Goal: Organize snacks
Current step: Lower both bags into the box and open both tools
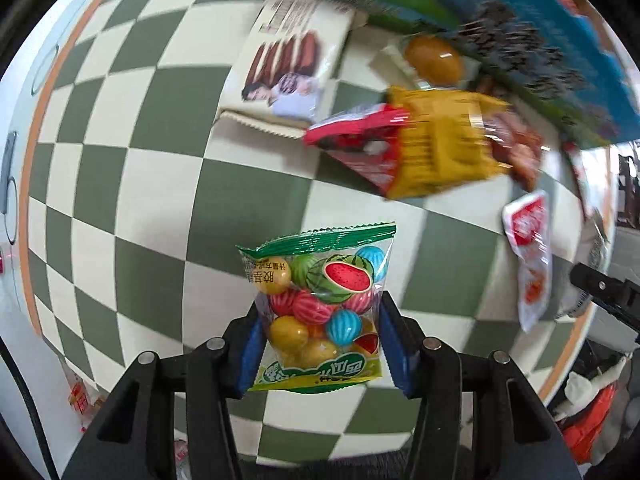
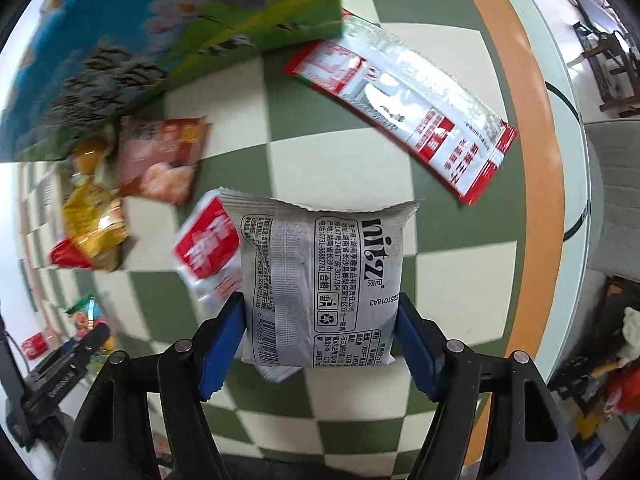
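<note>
My left gripper (image 1: 318, 332) is shut on a clear bag of watermelon-striped gum balls (image 1: 320, 304) and holds it above the checkered tablecloth (image 1: 160, 160). My right gripper (image 2: 320, 332) is shut on a grey snack packet (image 2: 320, 280), printed back facing the camera. A colourful box (image 2: 160, 40) stands at the far side and also shows in the left wrist view (image 1: 540, 60). Loose snacks lie by it: a yellow pack (image 1: 444, 144), a red pack (image 1: 356, 140), a white date pack (image 1: 288, 68), a brown egg pack (image 1: 434, 60).
A red-white sachet (image 1: 528, 256) lies right of the gum bag, and also shows behind the grey packet (image 2: 208, 248). A long red-white pack (image 2: 404, 108) lies near the table's orange rim (image 2: 516, 120). A shrimp-print pack (image 2: 164, 156) lies by the box. The other gripper (image 2: 68, 360) shows at lower left.
</note>
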Available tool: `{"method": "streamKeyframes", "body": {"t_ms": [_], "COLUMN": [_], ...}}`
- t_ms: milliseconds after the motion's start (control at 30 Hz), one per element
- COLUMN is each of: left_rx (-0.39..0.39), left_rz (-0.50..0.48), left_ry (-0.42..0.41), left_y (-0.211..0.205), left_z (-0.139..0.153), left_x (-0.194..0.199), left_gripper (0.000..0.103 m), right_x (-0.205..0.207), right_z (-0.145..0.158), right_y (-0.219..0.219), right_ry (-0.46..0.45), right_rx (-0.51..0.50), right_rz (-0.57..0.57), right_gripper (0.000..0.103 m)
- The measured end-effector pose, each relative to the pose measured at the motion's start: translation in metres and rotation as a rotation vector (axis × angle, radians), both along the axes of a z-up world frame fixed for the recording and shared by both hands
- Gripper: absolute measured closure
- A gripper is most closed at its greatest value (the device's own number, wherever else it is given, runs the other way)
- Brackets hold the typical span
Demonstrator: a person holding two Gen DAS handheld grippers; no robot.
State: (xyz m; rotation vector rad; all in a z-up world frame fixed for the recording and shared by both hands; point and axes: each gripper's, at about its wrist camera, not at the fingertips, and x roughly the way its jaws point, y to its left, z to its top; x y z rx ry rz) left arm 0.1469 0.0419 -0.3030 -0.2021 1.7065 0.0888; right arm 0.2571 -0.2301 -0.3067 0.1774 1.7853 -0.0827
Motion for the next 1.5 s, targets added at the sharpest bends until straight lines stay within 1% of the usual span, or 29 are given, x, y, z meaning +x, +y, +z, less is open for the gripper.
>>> {"method": "streamKeyframes", "body": {"t_ms": [100,167,233,267,333,367,433,567,633,700,733,800,867,933,967,1000,1133,1300,1400,1500], "left_rx": [-0.030,-0.047,-0.060,-0.065,-0.084,-0.085,-0.074,-0.048,-0.045,-0.037,-0.025,-0.012,-0.008,-0.013,-0.020,-0.024,-0.029,-0.033,-0.015,-0.024], "left_rz": [-0.025,-0.047,-0.061,-0.074,-0.091,-0.095,-0.118,-0.144,-0.155,-0.159,-0.164,-0.173,-0.182,-0.190,-0.191,-0.193,-0.201,-0.206,-0.223,-0.216], "left_ry": [-0.049,-0.096,-0.143,-0.178,-0.210,-0.225,-0.263,-0.310,-0.318,-0.321,-0.322,-0.314,-0.289,-0.249,-0.216,-0.196,-0.084,-0.002,0.015,0.037], "left_y": [-0.010,-0.016,-0.025,-0.027,-0.021,-0.024,-0.028,-0.030,-0.030,-0.030,-0.030,-0.029,-0.027,-0.025,-0.023,-0.023,-0.019,-0.018,-0.020,-0.018], "left_z": [0.029,0.053,0.076,0.082,0.106,0.112,0.130,0.154,0.161,0.165,0.167,0.164,0.155,0.142,0.132,0.125,0.085,0.052,0.041,0.032], "left_x": [-0.002,0.002,0.022,0.037,0.070,0.083,0.104,0.153,0.178,0.198,0.214,0.235,0.259,0.283,0.296,0.302,0.329,0.335,0.333,0.332], "left_gripper": [0.054,0.054,0.054,0.054,0.054,0.054,0.054,0.054,0.054,0.054,0.054,0.054,0.054,0.054,0.054,0.054,0.054,0.054,0.054,0.054], "right_x": [-0.004,-0.005,-0.004,0.001,0.017,0.022,0.034,0.060,0.075,0.093,0.105,0.124,0.146,0.166,0.175,0.183,0.211,0.223,0.225,0.228], "right_z": [0.024,0.040,0.059,0.061,0.081,0.094,0.109,0.143,0.150,0.159,0.164,0.164,0.161,0.156,0.151,0.147,0.108,0.063,0.040,0.025], "right_y": [0.008,0.016,0.025,0.027,0.037,0.042,0.055,0.074,0.088,0.094,0.097,0.105,0.112,0.117,0.120,0.122,0.129,0.136,0.136,0.138], "right_ry": [-0.029,-0.051,-0.078,-0.088,-0.114,-0.130,-0.163,-0.236,-0.271,-0.301,-0.316,-0.335,-0.349,-0.346,-0.339,-0.336,-0.276,-0.199,-0.156,-0.133], "right_rx": [0.055,0.093,0.131,0.144,0.172,0.184,0.205,0.240,0.256,0.266,0.272,0.274,0.267,0.271,0.266,0.258,0.245,0.222,0.229,0.229], "right_rz": [0.002,0.010,0.024,0.032,0.053,0.061,0.084,0.100,0.100,0.094,0.087,0.076,0.074,0.058,0.061,0.058,0.046,0.065,0.060,0.066], "right_gripper": [0.028,0.028,0.028,0.028,0.028,0.028,0.028,0.028,0.028,0.028,0.028,0.028,0.028,0.028,0.028,0.028,0.028,0.028,0.028,0.028]}}
